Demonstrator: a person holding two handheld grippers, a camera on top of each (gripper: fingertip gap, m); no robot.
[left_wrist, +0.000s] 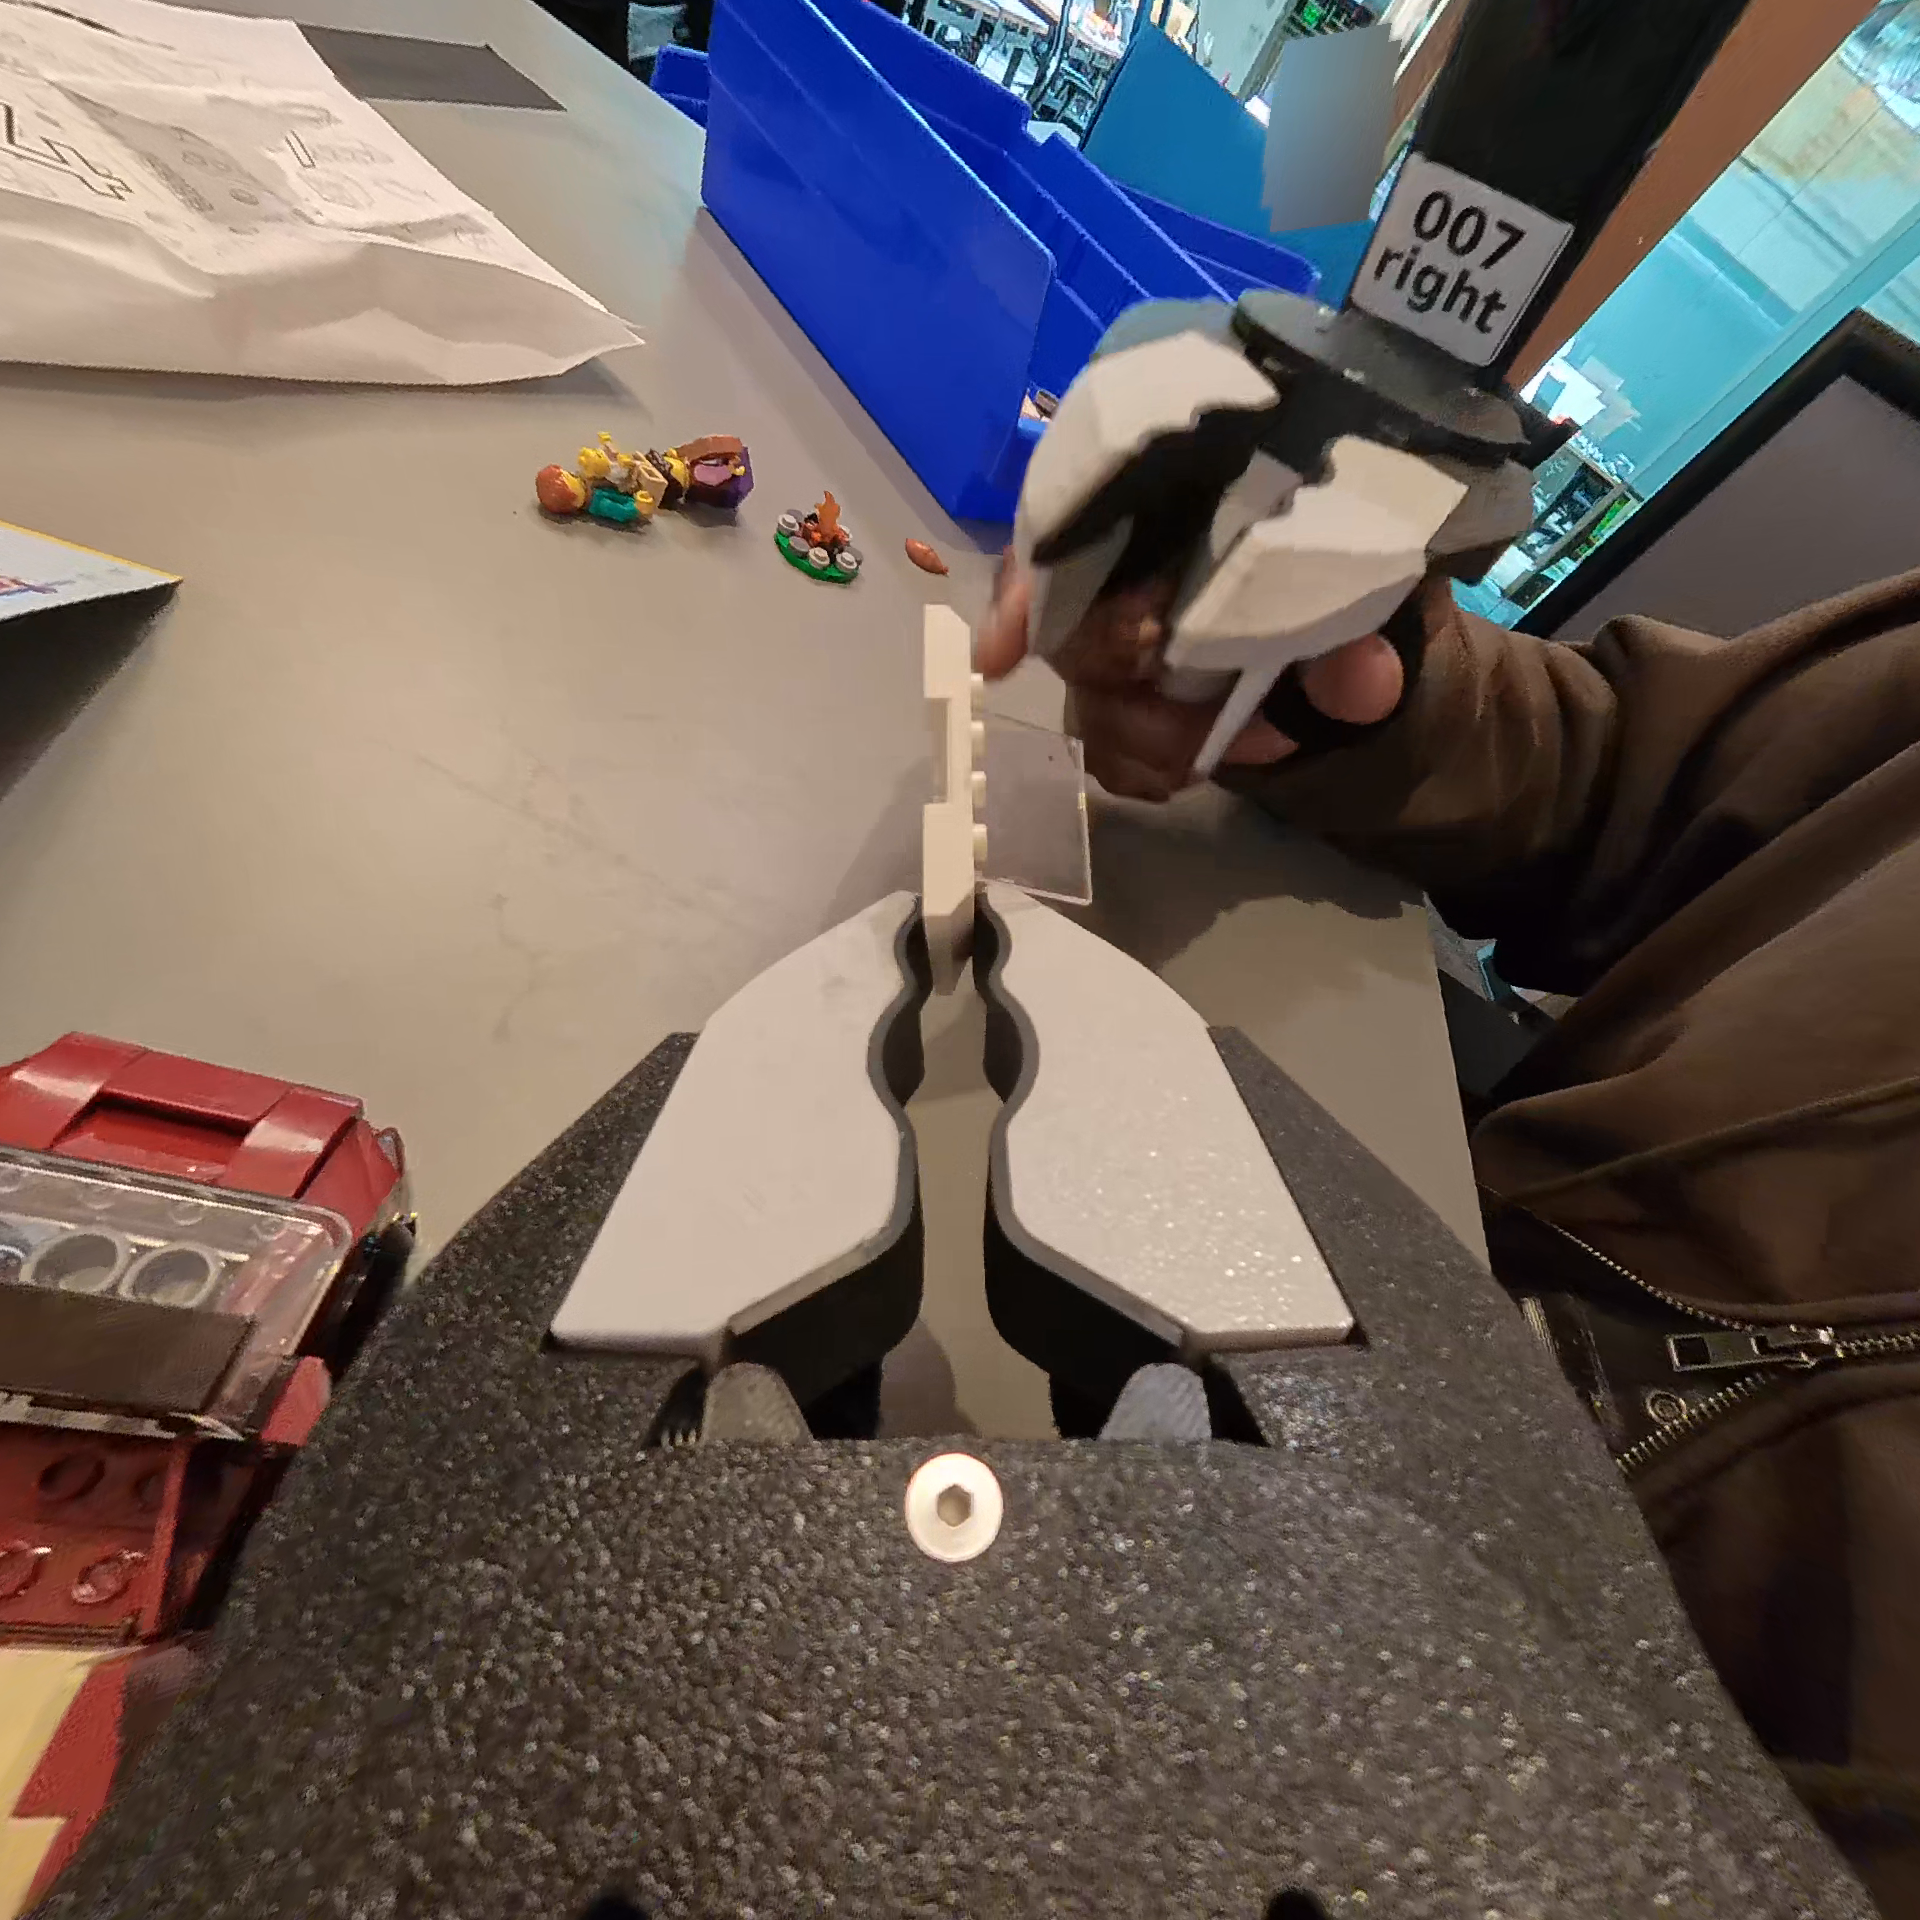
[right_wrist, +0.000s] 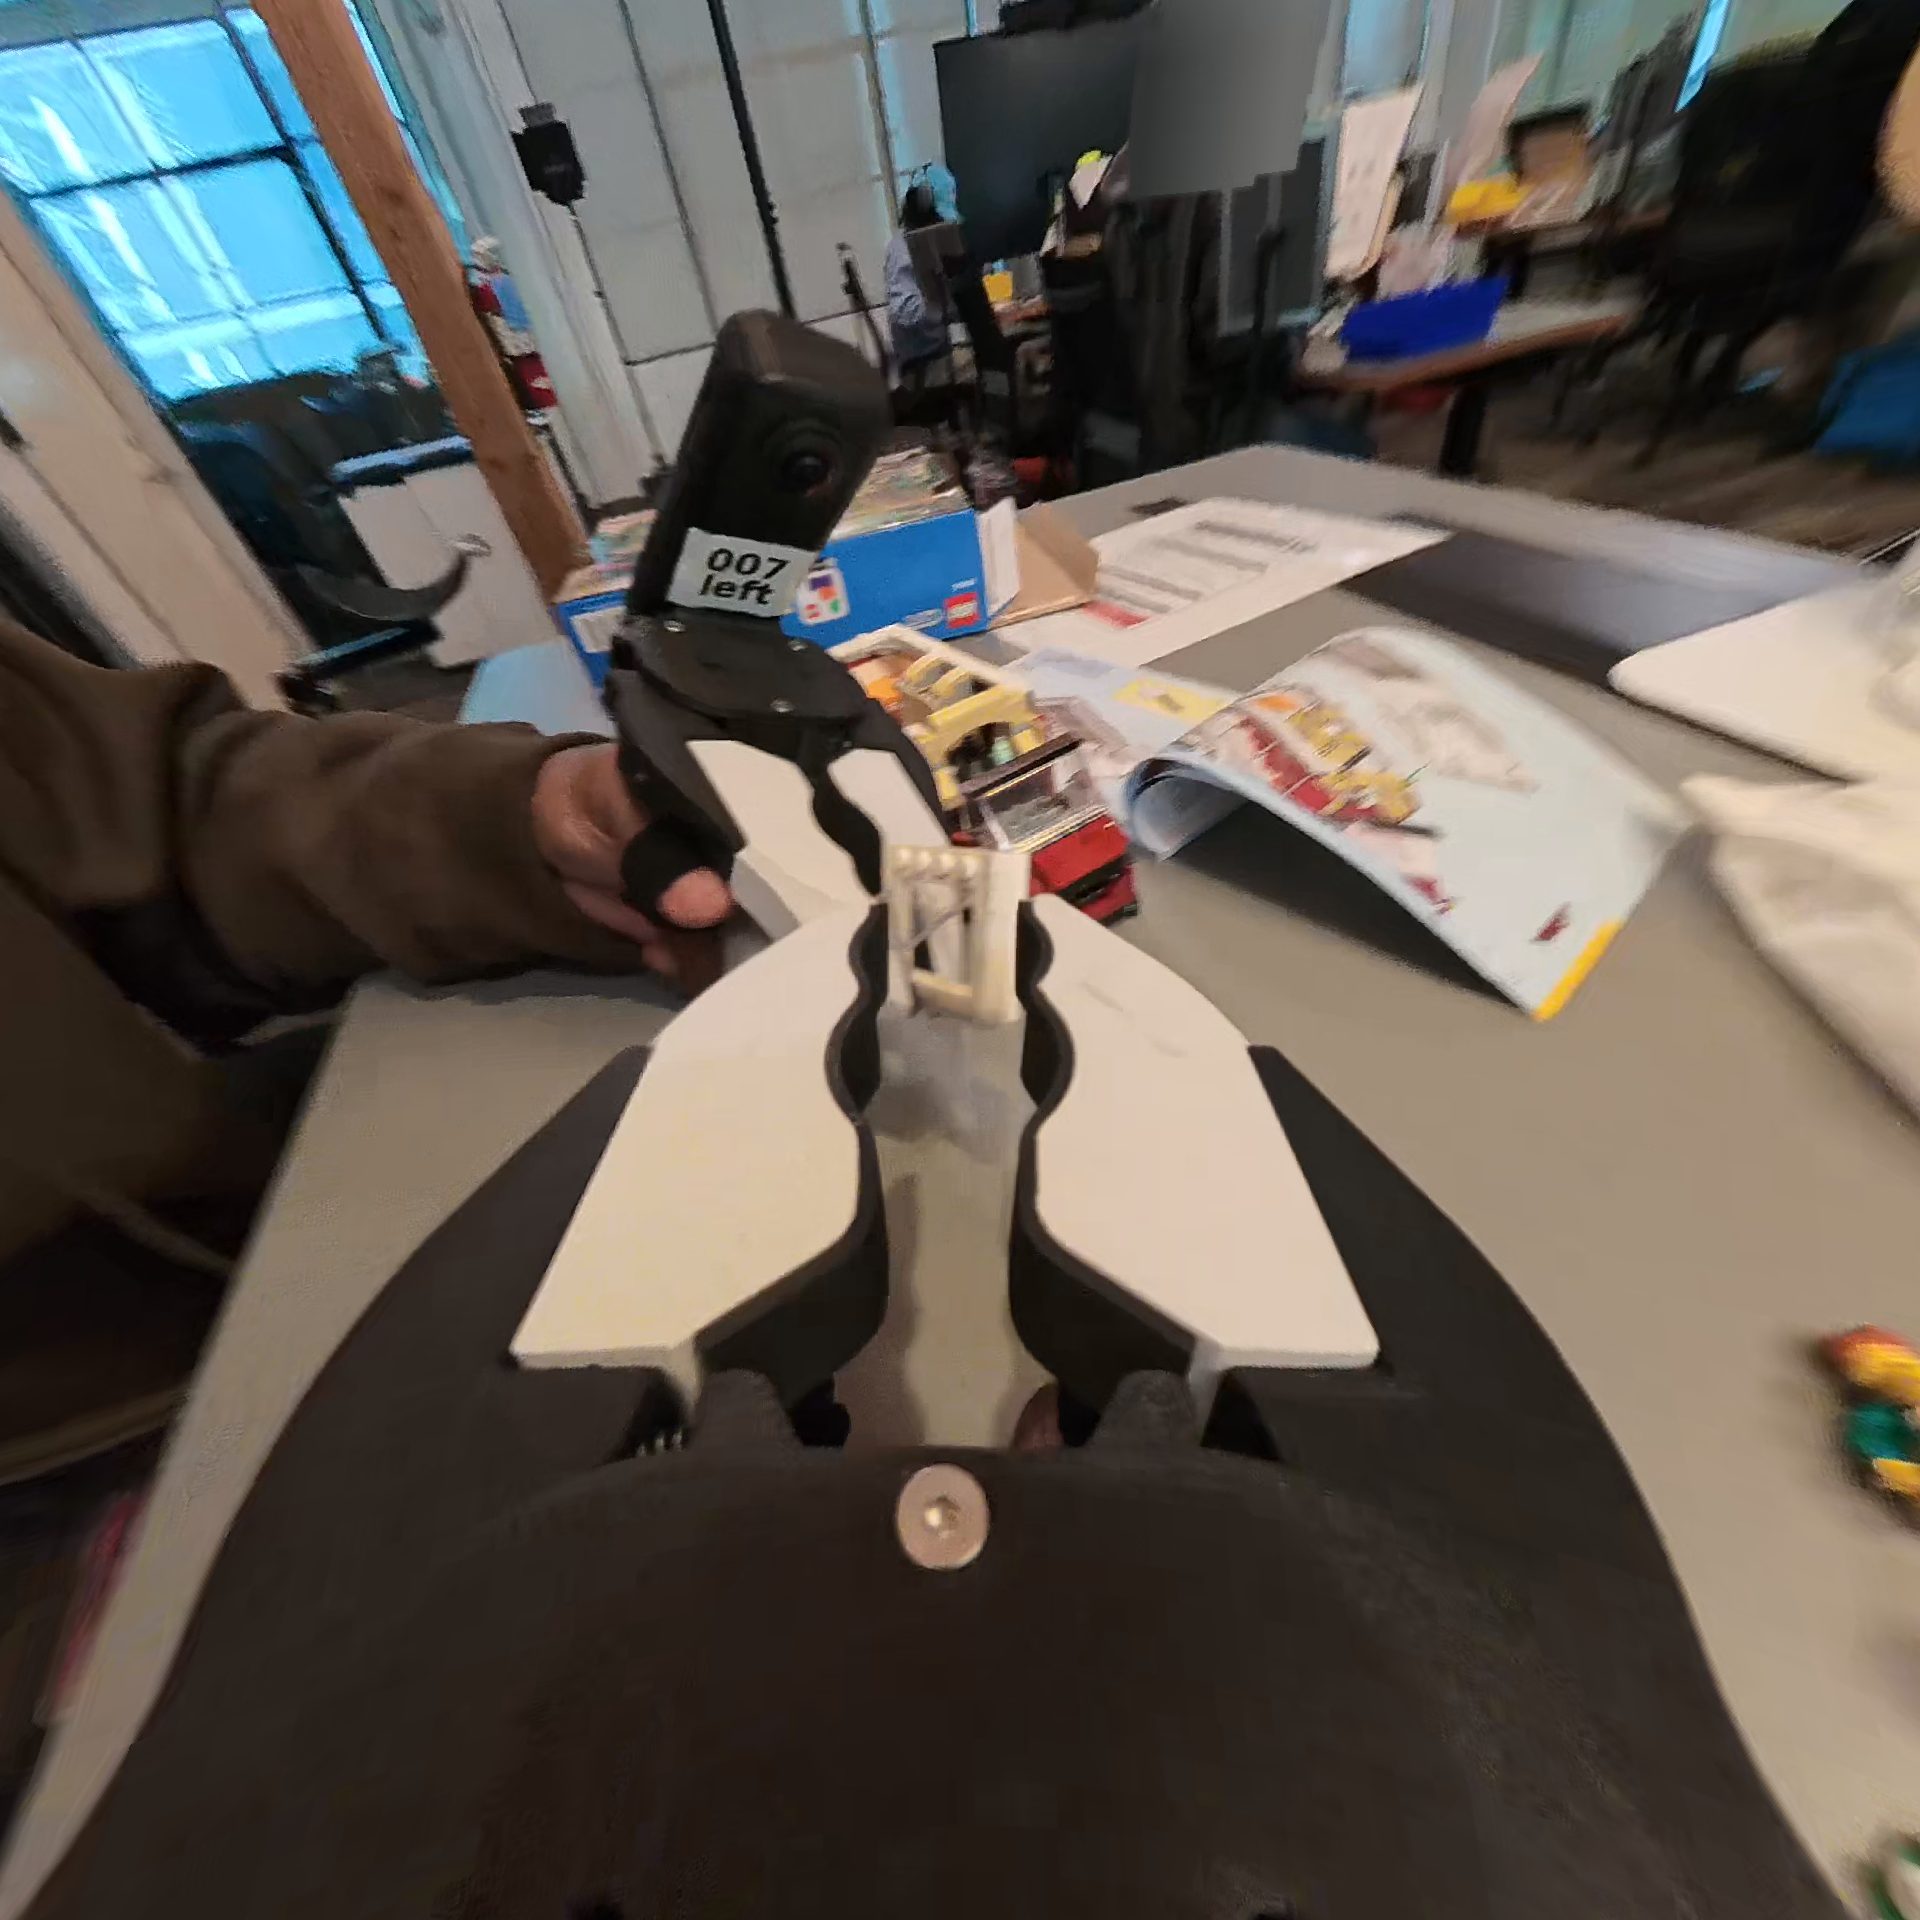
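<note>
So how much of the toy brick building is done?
Done: a red building stands partly built by the open booklet. In hand: the left gripper pinches a white window frame, its clear pane swung open; the right gripper is open beside it. Left: the window isn't on the building, and the little figures and campfire lie loose.

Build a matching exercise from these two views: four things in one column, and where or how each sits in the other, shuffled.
Things:
1. white frame
2. campfire
3. booklet
4. red model

Places or states:
a. lying open on the table
b. clamped in the left gripper
c. close beside the left gripper, at the left edge of its view
d. on the table near the blue bin

Pairs: 1-b, 2-d, 3-a, 4-c.
</note>
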